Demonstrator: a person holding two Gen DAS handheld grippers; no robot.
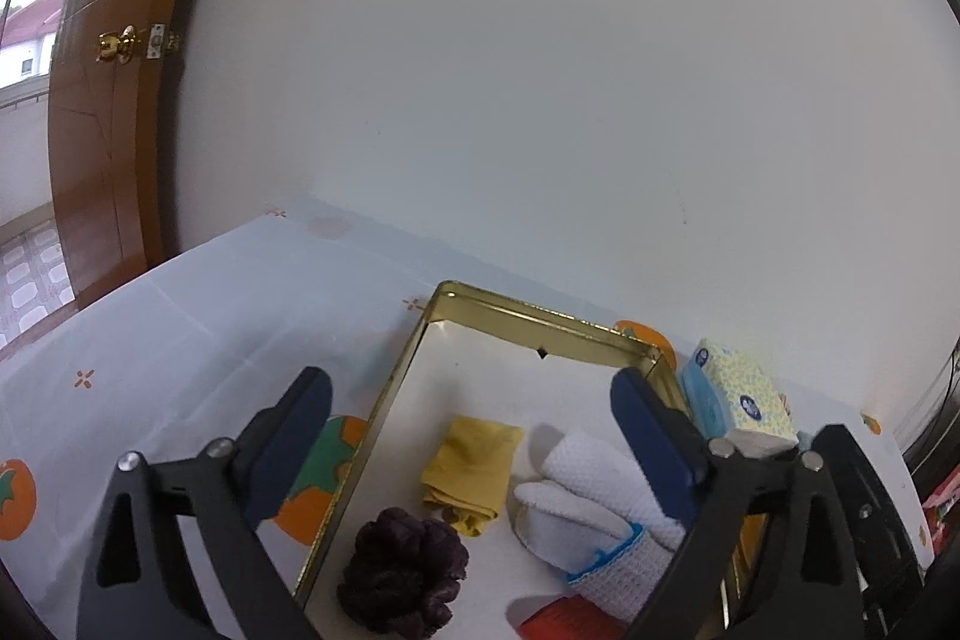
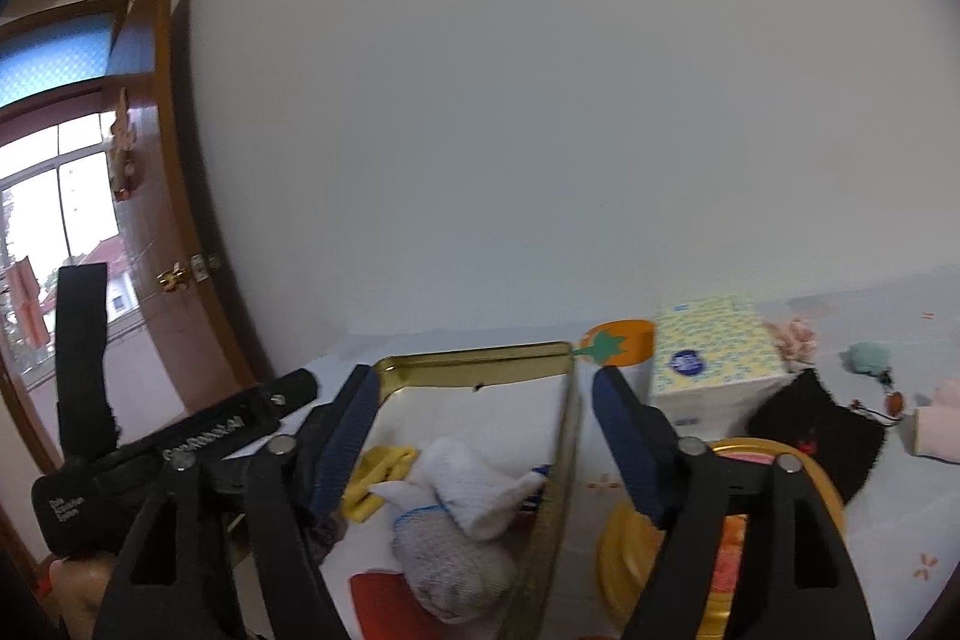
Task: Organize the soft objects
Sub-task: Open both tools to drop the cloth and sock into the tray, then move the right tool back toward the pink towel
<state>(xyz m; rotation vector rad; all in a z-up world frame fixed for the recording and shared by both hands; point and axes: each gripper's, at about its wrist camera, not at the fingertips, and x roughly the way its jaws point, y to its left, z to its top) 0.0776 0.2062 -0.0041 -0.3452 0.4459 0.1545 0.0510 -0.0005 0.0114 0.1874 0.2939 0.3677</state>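
Left wrist view: white glove (image 1: 585,496) lies in gold tin (image 1: 516,307), fingertips toward wall; both grippers' fingers spread, empty.

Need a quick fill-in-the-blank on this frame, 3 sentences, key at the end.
1. The white glove lies inside the gold ____.
2. The folded cloth beside the glove is ____ in colour.
3. The left gripper holds ____ between its fingertips.

Missing words: tin; yellow; nothing
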